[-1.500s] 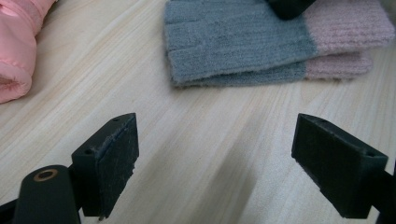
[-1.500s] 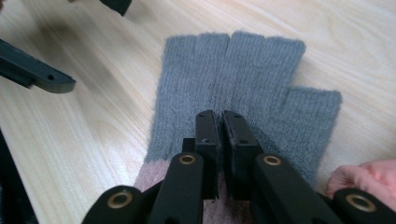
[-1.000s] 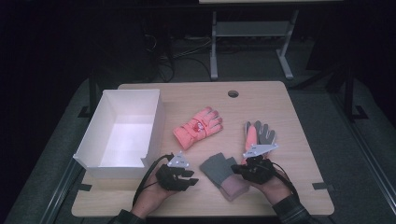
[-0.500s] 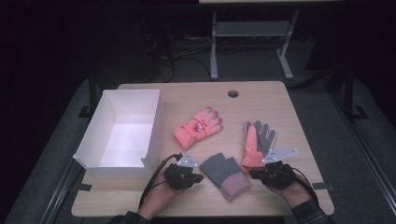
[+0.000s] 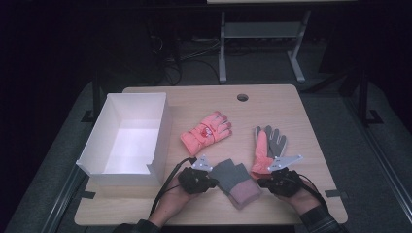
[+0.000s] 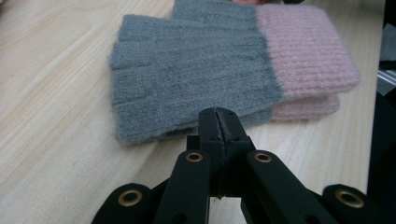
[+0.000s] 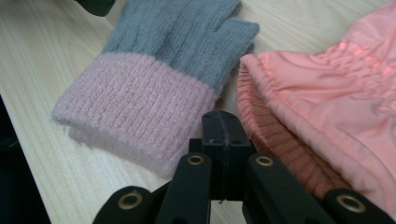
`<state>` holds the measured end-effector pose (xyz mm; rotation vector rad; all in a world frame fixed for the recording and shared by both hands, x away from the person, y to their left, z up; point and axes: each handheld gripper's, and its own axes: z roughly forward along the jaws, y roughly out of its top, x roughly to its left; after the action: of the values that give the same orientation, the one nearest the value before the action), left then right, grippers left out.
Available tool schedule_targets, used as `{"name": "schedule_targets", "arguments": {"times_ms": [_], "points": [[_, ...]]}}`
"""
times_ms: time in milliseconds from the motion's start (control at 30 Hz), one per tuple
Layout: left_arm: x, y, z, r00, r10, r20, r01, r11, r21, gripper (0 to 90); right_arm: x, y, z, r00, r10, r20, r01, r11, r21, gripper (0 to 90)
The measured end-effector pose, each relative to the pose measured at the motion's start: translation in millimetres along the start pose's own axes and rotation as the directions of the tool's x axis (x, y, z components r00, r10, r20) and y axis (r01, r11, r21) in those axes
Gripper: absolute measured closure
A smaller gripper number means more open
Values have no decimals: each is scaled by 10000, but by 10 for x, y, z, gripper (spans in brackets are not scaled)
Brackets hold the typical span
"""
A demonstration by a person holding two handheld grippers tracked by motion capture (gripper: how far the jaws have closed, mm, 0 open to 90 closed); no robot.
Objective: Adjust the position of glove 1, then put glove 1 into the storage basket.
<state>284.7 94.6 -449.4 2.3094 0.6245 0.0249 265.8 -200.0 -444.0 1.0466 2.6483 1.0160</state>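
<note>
Both my grippers sit pinched together, empty: left gripper [image 5: 210,183] and right gripper [image 5: 265,183] flank the grey-and-pink knit gloves [image 5: 236,181] at the table's near edge (stacked as a pair). I judge pickup comes next, needing parted jaws, toward the white box [image 5: 160,141].

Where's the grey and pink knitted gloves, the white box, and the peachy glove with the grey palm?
knitted gloves [image 6: 196,79], left gripper view, grey knit part.
white box [image 5: 160,127], high view, right wall.
peachy glove [image 5: 261,151], high view, peach side.
</note>
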Motion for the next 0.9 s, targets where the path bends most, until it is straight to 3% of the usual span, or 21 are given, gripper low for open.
{"name": "schedule_targets", "arguments": {"times_ms": [33,100,167,433,567,867,900], "points": [[13,3,12,9999,148,-25,-147,9998,148,894,13,8,17,9999,-105,-30,105,9999,41,900],[9,16,41,10000,13,-7,-13,9999,110,894,28,-8,27,9999,-143,-27,144,9998,122,900],[-1,34,71,9999,156,-60,-154,9995,277,894,36,-19,32,9999,-120,-34,121,9998,179,900],[-1,89,140,9996,64,-276,-55,9995,321,894,25,-18,47,9997,-201,-137,205,9994,277,900],[45,118,142,9990,192,-412,-177,9992,364,894,41,-7,56,9994,-278,-206,284,9990,337,900],[179,162,109,9978,73,-658,-55,9996,269,894,143,52,133,9974,-471,-546,491,9982,358,900],[192,167,116,9977,-99,-675,108,9998,143,895,162,68,152,9965,-533,-642,558,9978,366,900]]}}
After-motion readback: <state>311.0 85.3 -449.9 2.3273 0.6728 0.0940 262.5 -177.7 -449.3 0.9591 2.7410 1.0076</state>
